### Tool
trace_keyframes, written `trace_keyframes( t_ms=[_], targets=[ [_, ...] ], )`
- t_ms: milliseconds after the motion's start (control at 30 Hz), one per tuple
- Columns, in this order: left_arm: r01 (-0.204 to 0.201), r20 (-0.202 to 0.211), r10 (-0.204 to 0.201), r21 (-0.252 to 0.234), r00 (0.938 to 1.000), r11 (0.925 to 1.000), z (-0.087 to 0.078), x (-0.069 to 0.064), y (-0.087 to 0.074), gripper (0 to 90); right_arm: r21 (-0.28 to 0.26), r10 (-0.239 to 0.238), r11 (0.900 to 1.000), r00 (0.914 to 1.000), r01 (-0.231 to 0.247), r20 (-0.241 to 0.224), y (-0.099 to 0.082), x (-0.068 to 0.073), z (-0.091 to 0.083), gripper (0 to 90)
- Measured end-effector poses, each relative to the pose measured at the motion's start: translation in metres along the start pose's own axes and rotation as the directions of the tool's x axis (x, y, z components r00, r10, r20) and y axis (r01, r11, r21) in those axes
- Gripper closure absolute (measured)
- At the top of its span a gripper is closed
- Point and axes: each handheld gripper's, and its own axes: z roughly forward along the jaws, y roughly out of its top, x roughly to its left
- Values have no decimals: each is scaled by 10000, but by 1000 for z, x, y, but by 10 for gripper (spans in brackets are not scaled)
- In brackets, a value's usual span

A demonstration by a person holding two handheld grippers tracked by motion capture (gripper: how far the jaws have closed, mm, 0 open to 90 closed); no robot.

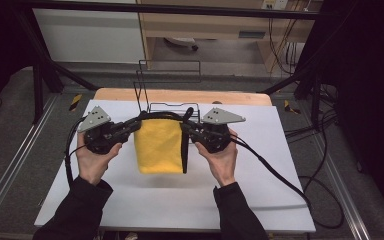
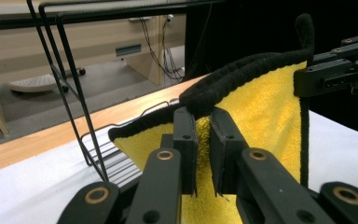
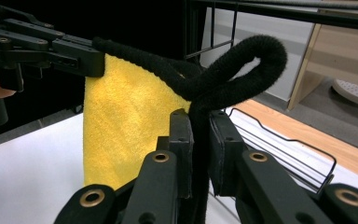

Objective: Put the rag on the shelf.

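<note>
A yellow towel with a thick black border hangs between my two grippers above the white table. My left gripper is shut on the towel's upper left corner, its jaws pinching the yellow cloth just under the black edge. On the opposite upper corner my right gripper is shut, clamping the black border. A black hanging loop curls up above the right jaws. In the right gripper view the yellow towel drapes down flat, with the left gripper at its far corner.
A black wire rack stands right behind the towel, at the back of the white sheet. A wooden table edge runs behind it. Cables trail from the grippers across the right side of the sheet.
</note>
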Motion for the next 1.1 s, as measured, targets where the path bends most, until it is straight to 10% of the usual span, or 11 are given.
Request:
trace_keyframes(
  t_ms=[1100],
  targets=[
    [-1066, -131, 1058, -1479, 9943, 9832, -8, -17, 68, 825, -1708, -600, 9823, 9931, 767, 1006, 52, 3, -34, 812]
  ],
)
